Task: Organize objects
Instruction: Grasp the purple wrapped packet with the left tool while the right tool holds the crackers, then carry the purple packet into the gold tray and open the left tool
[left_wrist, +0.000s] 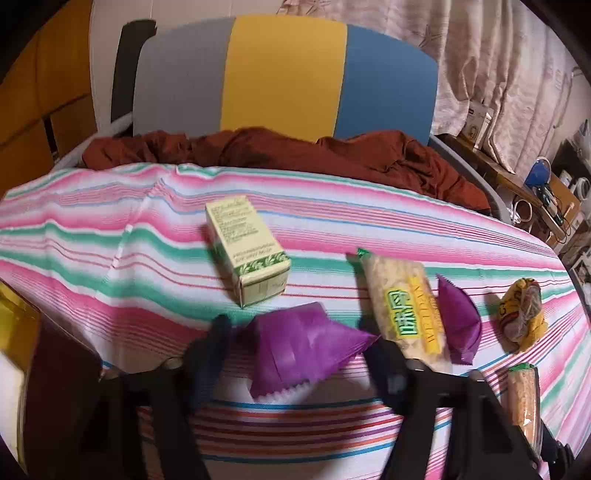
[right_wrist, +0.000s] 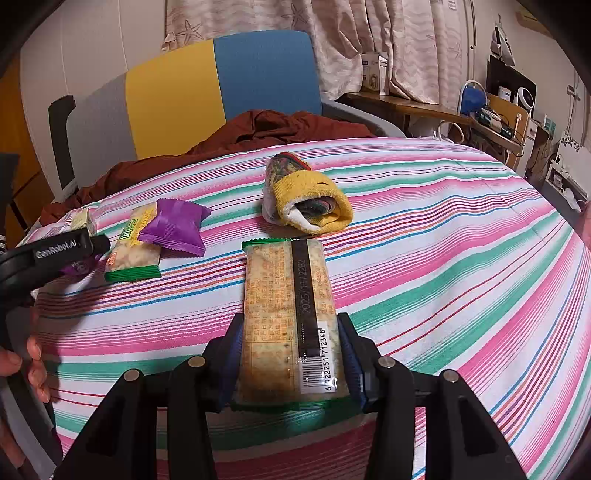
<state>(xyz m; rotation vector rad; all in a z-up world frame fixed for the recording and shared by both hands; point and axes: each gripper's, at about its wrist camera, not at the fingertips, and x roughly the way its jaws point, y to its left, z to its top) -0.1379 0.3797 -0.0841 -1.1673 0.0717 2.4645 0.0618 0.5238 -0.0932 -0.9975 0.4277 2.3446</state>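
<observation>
**Two grips live: cracker pack right, purple sachet left**

The right gripper (right_wrist: 291, 365) is closed on the near end of a cracker pack (right_wrist: 286, 295), barcode side up, pads pressed on both long edges. Most of the pack sticks out forward over the striped cloth (right_wrist: 461, 266); whether the far end rests on the cloth cannot be told. The grip should be kept light, since crackers are likely to crack under squeeze, and the pack kept level so it is not levered out.

The left gripper (left_wrist: 295, 343) is spread wide, and a purple sachet (left_wrist: 299, 350) sits between its fingers. Firm hold cannot be confirmed: the view is motion-blurred and the left finger is just short of the wrapper. Film is slippery; a closure across the flat body, not the crimped tail, is advised.

Around:
- second cracker pack (left_wrist: 404, 310), face up, just beside the left gripper's right finger; it could be snagged.
- second purple sachet (left_wrist: 458, 317) touching that pack.
- green box (left_wrist: 247, 254) lying beyond the left gripper.
- rolled yellow sock (right_wrist: 306, 201) ahead of the held pack, in line if it is pushed forward.
- rust cloth (left_wrist: 295, 151) and chair back (left_wrist: 284, 77) at the far edge.
</observation>
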